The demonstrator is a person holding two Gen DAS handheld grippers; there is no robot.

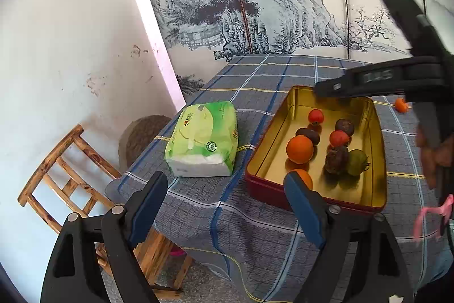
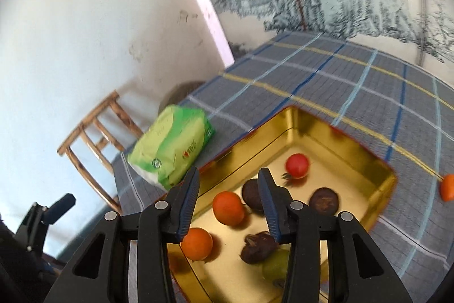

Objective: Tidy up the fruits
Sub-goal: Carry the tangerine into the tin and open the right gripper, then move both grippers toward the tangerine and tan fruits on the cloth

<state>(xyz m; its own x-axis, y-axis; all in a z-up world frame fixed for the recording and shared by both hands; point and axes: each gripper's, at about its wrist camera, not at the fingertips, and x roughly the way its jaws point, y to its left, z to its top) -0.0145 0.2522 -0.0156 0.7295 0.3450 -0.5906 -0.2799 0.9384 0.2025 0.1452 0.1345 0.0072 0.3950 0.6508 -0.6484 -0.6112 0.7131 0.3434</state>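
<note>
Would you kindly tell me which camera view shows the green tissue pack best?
The left wrist view: the tissue pack lies sharp and whole on the checked cloth, left of the tin, its white end toward the camera. The right wrist view shows it too, but blurred and tilted.

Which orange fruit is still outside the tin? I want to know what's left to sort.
The small orange fruit lying on the plaid tablecloth beyond the tin's far corner; the other orange ones sit inside.
</note>
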